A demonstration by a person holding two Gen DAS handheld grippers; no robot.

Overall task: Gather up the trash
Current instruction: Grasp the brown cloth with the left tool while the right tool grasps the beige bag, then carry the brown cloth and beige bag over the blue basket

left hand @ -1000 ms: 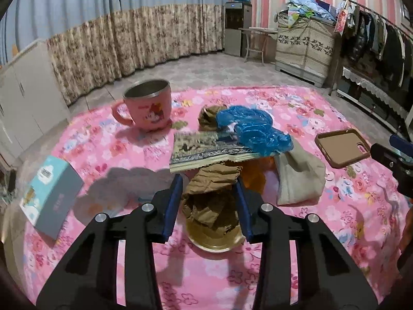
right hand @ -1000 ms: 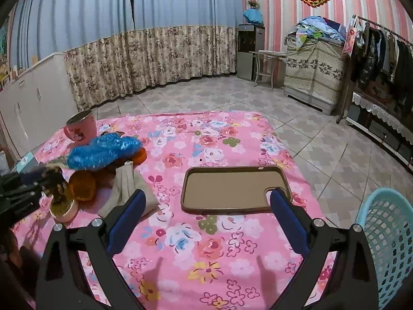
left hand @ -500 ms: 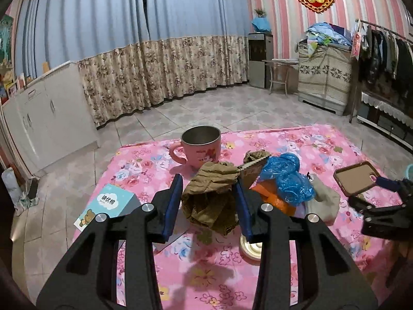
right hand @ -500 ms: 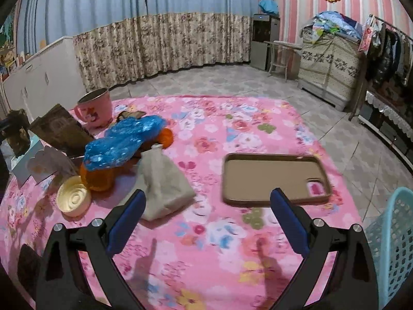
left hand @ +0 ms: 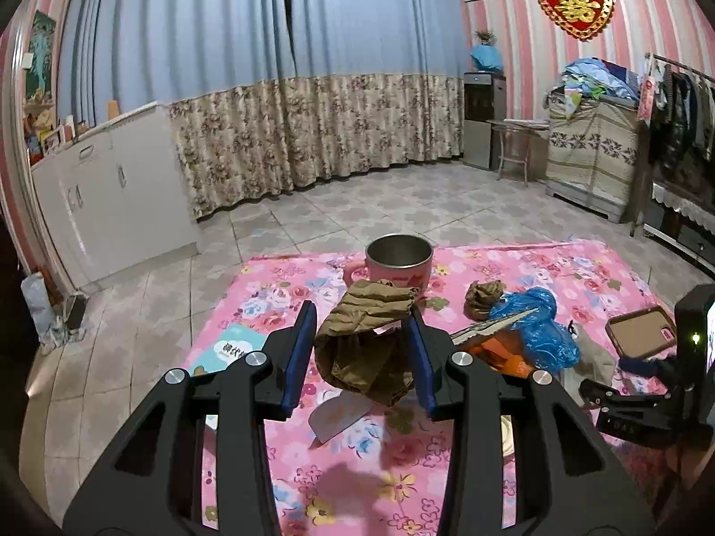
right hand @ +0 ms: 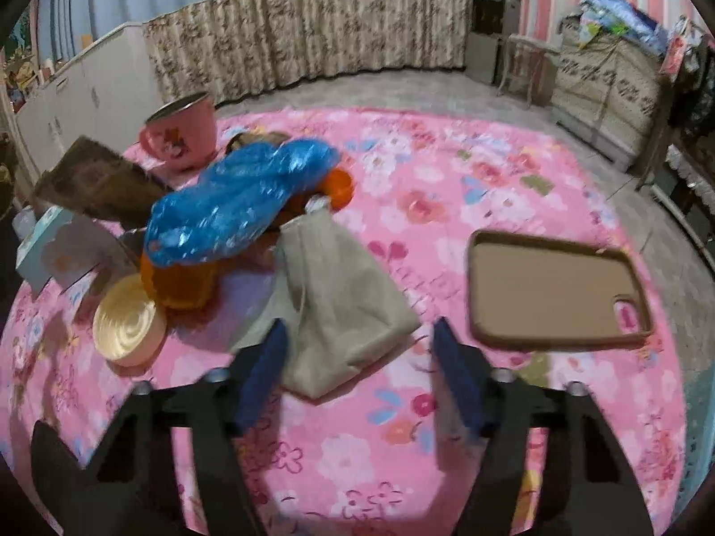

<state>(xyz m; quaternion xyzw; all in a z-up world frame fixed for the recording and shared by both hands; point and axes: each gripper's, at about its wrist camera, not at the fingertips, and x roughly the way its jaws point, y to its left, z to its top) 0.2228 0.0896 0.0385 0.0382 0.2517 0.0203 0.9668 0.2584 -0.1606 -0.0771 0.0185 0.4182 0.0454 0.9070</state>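
Observation:
My left gripper [left hand: 364, 353] is shut on a crumpled brown paper wad [left hand: 364, 348] and holds it high above the pink floral table [left hand: 357, 469]. My right gripper [right hand: 357, 357] is open, low over the table, its fingers on either side of the near end of a beige cloth pouch [right hand: 330, 295]. Behind the pouch lie a crumpled blue plastic bag [right hand: 237, 205], an orange container [right hand: 178, 281] and a cream lid [right hand: 127, 326]. A second brown paper wad [left hand: 482, 297] lies by the blue bag [left hand: 536, 330].
A pink mug [right hand: 183, 134] stands at the back of the table. A brown phone case [right hand: 554, 290] lies to the right of my right gripper. A brown booklet [right hand: 94, 187] and a light blue box [left hand: 232, 348] are on the left. A tiled floor surrounds the table.
My left gripper has lifted the brown paper wad up and away from the table. My right gripper has moved left from the phone case to the beige pouch and narrowed its opening.

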